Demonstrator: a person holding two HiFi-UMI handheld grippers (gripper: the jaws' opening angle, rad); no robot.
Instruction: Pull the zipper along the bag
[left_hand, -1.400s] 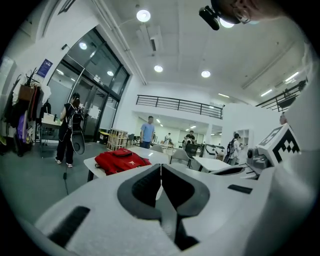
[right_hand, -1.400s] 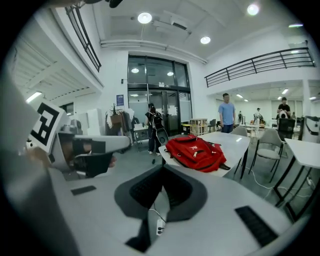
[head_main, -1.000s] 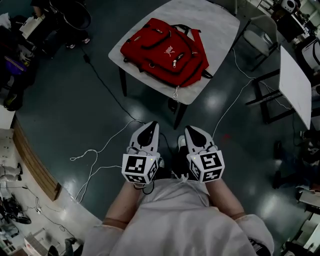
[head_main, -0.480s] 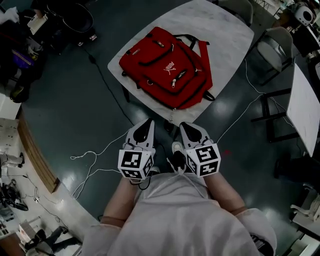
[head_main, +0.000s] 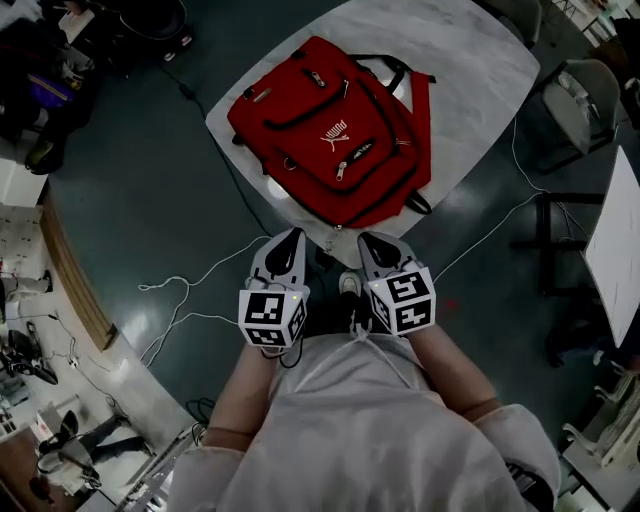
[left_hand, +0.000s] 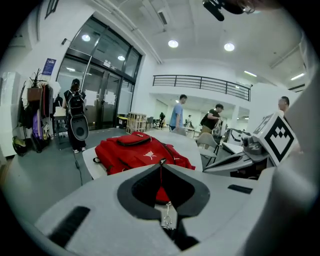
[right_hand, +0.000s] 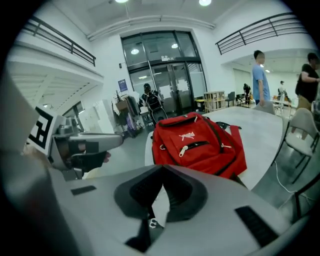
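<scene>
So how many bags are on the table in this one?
1. A red backpack lies flat on the white table, at the end nearest the person. The table's far edge is cut off in the head view, so more could be hidden.

The bright red fabric backpack (head_main: 330, 130) is showing black zipper bands, black straps and a small white logo on its front pocket. The rounded tabletop (head_main: 480, 60) beneath it is looking pale grey-white, with faint marbled veining. The glossy floor (head_main: 150, 200) is appearing dark blue-grey, crossed by thin white cables (head_main: 186, 283). The light grey plastic left gripper (head_main: 293, 236) and right gripper (head_main: 368, 240) are showing black pads, and each is carrying a cube patterned in black-and-white squares. The person's soft garment (head_main: 360, 430) is looking pale off-white.
</scene>
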